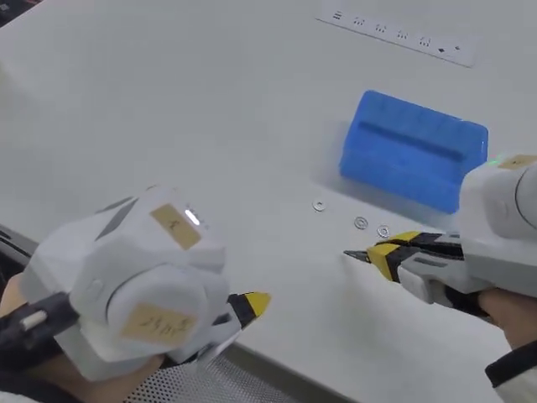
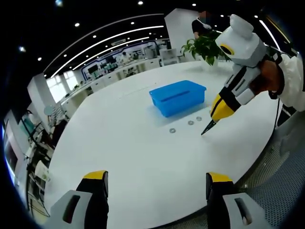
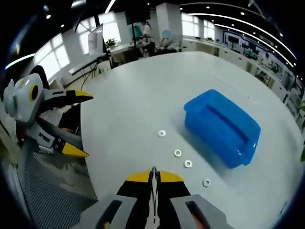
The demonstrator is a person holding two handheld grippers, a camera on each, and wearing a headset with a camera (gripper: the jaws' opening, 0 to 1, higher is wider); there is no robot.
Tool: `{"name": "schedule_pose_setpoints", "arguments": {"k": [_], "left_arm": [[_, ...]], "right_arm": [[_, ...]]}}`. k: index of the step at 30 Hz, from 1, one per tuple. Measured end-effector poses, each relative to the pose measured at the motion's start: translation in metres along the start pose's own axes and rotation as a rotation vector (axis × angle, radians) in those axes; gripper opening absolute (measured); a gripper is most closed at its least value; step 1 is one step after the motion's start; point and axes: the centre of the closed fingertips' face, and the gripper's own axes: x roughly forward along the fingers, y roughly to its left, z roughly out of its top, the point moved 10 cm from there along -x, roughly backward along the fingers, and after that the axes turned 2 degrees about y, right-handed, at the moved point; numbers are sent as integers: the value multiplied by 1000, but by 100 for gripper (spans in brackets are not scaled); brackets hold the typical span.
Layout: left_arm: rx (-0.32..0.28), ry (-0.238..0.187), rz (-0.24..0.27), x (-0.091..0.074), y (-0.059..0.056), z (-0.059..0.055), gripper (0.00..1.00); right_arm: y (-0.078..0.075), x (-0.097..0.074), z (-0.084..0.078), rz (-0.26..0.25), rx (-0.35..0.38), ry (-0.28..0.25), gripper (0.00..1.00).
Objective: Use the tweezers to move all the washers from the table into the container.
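Head view: my right claw (image 1: 382,253) is clamped on the tweezers (image 1: 357,254), aimed at the washers (image 1: 361,222) lying near the blue container (image 1: 411,147). Left gripper view: my left claw (image 2: 157,183) gapes wide, held back for room. Right gripper view: washers just ahead, so the reach looks short.

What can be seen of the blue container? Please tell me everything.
The blue container is a rectangular box with rounded corners, of what looks like translucent plastic. Its top shows a long groove; whether it is open or lidded, I cannot tell. It sits flat on the white table, with washers lying beside its near side, apart from it.
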Motion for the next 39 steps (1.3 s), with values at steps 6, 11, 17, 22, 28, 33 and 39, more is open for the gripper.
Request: {"name": "schedule_pose_setpoints", "arguments": {"k": [6, 11, 17, 22, 28, 33, 39], "left_arm": [[2, 4, -1, 0, 0, 0, 86], [1, 7, -1, 0, 0, -1, 86], [2, 10, 0, 0, 1, -1, 85], [5, 11, -2, 1, 0, -1, 85], [6, 20, 0, 1, 0, -1, 85], [6, 20, 1, 1, 0, -1, 85], [8, 22, 0, 1, 0, 0, 85]], "right_arm": [[3, -5, -3, 33, -50, 85, 0], [3, -11, 1, 48, -76, 140, 0], [-1, -6, 6, 42, -91, 164, 0], [1, -3, 14, 34, -105, 105, 0], [4, 4, 16, -14, -101, -65, 0], [4, 5, 4, -48, -99, -239, 1], [3, 7, -6, -55, -72, -348, 1]]}}
